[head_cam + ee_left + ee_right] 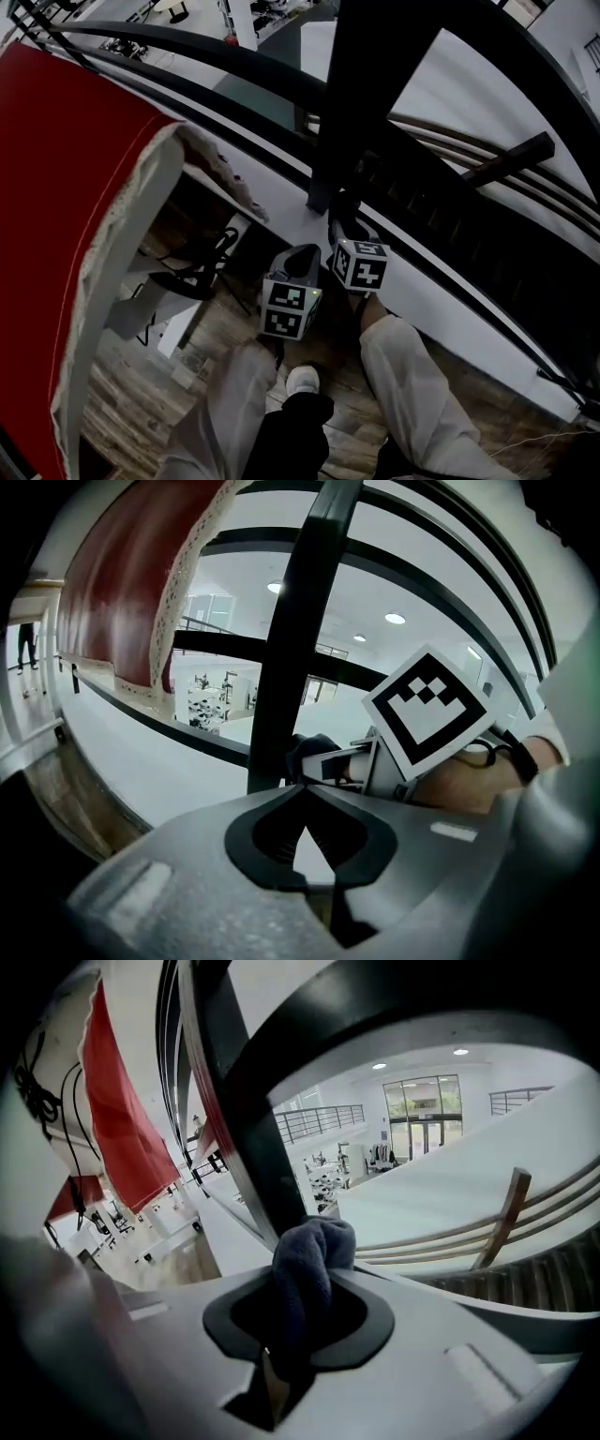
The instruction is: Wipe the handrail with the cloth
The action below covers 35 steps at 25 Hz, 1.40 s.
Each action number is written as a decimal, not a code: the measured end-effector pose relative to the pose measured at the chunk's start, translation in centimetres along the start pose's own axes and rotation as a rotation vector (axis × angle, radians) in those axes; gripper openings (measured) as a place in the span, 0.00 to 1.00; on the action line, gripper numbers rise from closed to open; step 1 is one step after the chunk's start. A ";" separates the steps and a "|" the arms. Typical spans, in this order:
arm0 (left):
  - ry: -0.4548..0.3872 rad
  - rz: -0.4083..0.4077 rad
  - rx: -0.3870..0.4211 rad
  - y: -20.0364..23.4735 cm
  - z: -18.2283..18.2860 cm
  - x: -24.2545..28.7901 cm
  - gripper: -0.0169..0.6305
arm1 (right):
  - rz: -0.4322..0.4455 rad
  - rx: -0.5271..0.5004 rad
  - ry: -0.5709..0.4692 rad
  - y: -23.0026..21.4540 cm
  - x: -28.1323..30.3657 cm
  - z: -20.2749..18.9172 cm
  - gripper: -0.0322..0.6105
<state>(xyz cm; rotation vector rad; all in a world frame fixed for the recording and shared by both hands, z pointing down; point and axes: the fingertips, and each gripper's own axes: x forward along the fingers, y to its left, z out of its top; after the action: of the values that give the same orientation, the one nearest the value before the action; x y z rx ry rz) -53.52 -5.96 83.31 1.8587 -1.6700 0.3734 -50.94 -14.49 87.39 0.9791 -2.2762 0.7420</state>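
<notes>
In the right gripper view a dark blue-grey cloth (311, 1258) bunches up between the jaws of my right gripper (298, 1283), which is shut on it. It sits just in front of the black upright post (251, 1171), under the broad black handrail (394, 1016). In the head view my right gripper (343, 225) is at the foot of that post (370, 103), and the handrail (234, 58) curves away to the left. My left gripper (302, 259) hangs just beside it, jaws closed on nothing. The left gripper (302, 791) view shows the cloth (309, 752) and the right gripper's marker cube (427, 710).
A red banner (66, 178) with a frayed white edge hangs over the rail at the left. A white ledge (281, 206) runs below the bars. The person's legs and a shoe (302, 380) stand on a wooden floor (131, 394). A staircase (487, 253) drops to the right.
</notes>
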 end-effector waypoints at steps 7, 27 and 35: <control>0.004 0.003 0.009 0.1 -1.1 0.6 0.03 | 0.005 -0.020 -0.014 -0.4 1.3 -1.0 0.16; 0.086 -0.172 0.126 -16.8 -4.1 2.1 0.03 | -0.147 0.040 0.001 -15.2 -10.8 -7.4 0.17; 0.099 -0.231 0.174 -24.3 -5.1 3.2 0.03 | -0.195 0.081 -0.012 -21.5 -16.3 -10.1 0.16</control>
<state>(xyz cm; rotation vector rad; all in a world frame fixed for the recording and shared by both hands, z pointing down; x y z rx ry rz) -28.52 -4.85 83.09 2.0981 -1.3759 0.5180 -22.20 -12.69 89.34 1.2262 -2.1362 0.7502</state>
